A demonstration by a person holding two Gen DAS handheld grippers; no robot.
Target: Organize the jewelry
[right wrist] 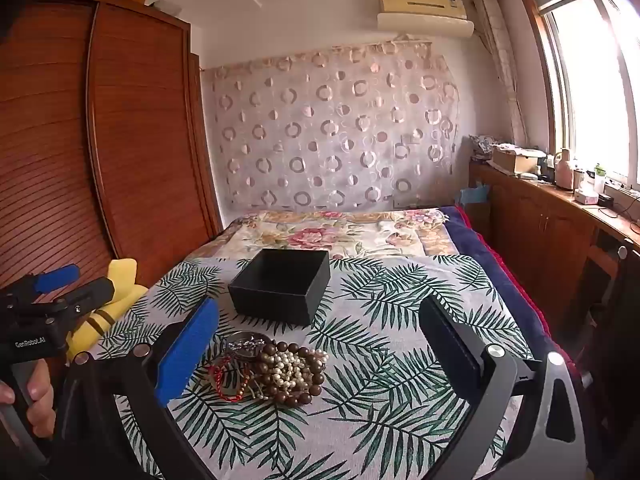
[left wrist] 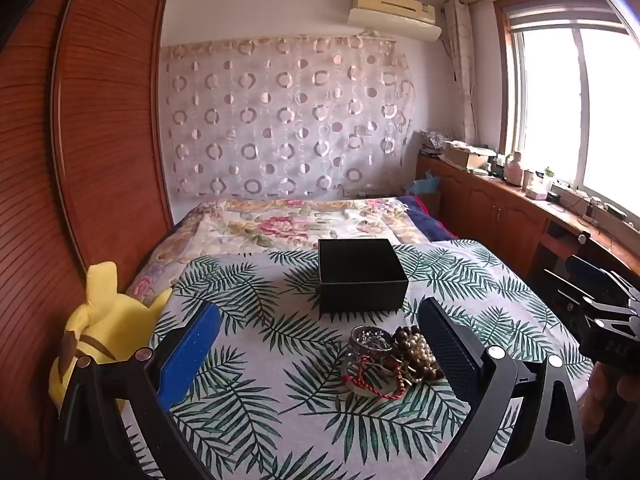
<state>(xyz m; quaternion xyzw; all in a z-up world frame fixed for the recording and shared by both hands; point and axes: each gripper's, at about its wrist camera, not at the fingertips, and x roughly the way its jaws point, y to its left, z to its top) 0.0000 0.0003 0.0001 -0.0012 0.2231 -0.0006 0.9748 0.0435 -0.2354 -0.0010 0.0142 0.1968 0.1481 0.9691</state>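
Brown beads (right wrist: 292, 372) look light, loose and tangled (grab the heap's middle); left gripper (left wrist: 320, 344) and right gripper (right wrist: 316, 344) gape wide, holding nothing.

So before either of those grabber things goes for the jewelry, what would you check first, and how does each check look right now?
1. Black box open, no lid in the way: ok.
2. Box interior free for jewelry: cannot tell, the bottom is too dark.
3. Left gripper jaws spread wide, nothing held: ok.
4. Right gripper jaws spread wide, nothing held: ok.
5. Jewelry pile in the open on the leaf-print cloth, in front of the box: ok.
6. Pieces separate enough to lift one alone: not ok; brown bead bracelet, pearl beads and red cord lie heaped together.
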